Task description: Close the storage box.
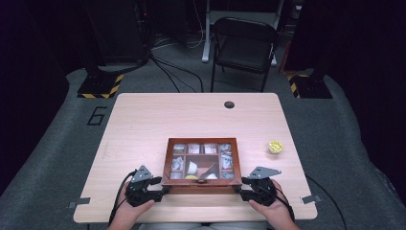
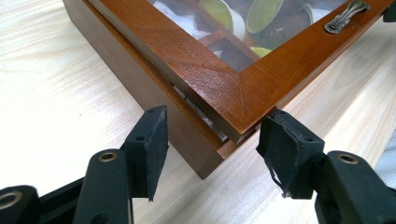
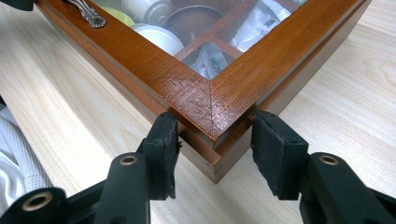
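Observation:
A brown wooden box (image 1: 201, 182) with a glass lid lies on the near middle of the table, with small packets and cups in its compartments. My left gripper (image 1: 165, 190) straddles its near left corner (image 2: 233, 116), one pad on the side wall and the other on the lid's front edge. At that corner a thin gap separates lid and base. On the other side, my right gripper (image 1: 238, 188) clasps the near right corner (image 3: 210, 112) the same way, both pads against the wood. A metal handle (image 2: 343, 16) sits on the lid's front rail.
A small yellow cup (image 1: 275, 146) stands on the table to the right of the box. The light wooden table (image 1: 143, 124) has a dark cable hole (image 1: 229, 104) near its far edge. Behind the table stands a black folding chair (image 1: 244, 43).

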The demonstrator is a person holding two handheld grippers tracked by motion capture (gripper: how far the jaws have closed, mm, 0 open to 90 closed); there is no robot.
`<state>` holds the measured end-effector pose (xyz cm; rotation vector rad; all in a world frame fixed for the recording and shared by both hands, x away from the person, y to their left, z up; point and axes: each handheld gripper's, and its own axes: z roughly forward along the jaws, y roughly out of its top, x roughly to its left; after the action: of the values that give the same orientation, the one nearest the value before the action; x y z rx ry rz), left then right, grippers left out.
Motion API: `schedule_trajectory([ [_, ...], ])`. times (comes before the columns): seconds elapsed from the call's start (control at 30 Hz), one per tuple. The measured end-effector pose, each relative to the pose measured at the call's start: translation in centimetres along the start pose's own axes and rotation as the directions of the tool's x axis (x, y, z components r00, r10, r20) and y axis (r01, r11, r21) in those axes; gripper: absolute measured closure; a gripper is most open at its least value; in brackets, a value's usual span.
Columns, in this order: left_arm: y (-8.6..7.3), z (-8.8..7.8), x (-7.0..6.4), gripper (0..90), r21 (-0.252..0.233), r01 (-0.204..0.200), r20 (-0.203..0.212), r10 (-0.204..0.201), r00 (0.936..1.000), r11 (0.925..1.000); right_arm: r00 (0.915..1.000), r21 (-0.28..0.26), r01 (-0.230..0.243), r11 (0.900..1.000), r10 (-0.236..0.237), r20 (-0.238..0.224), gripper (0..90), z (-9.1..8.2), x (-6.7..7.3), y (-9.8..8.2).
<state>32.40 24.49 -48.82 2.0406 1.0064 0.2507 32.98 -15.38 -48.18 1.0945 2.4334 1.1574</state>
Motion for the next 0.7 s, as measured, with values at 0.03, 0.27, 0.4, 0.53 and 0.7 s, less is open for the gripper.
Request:
schedule_trajectory([
  [0.03, 0.0, 0.0, 0.0, 42.3, 0.0, 0.0, 0.003, 0.0, 1.0, 1.0, 1.0, 0.002, -0.002, 1.0, 0.002, 0.0, 51.7, 0.0, 0.0, 0.0],
  [0.27, -0.1, 0.0, -0.3, 42.1, 0.013, -0.016, -0.001, 0.017, 0.9999, 0.9998, 0.9996, 0.013, -0.024, 1.0, 0.024, -0.012, 51.4, -0.6, -0.1, -0.5],
  [0.4, -0.2, 0.1, -0.3, 41.8, 0.024, -0.008, 0.006, 0.008, 1.0, 0.9997, 0.9993, -0.008, -0.034, 0.999, 0.034, -0.012, 50.8, -1.1, -0.1, -0.5],
  [0.53, -0.5, -0.4, -0.2, 41.2, 0.0, 0.029, 0.008, -0.029, 0.9995, 0.9996, 0.998, -0.021, -0.062, 0.998, 0.062, -0.01, 49.9, -1.7, -0.3, -0.9],
  [0.7, -0.5, -0.6, 0.1, 41.1, -0.004, 0.034, 0.009, -0.034, 0.9994, 0.9994, 0.9972, -0.033, -0.074, 0.997, 0.074, -0.012, 48.7, -1.8, -0.4, -0.8],
])
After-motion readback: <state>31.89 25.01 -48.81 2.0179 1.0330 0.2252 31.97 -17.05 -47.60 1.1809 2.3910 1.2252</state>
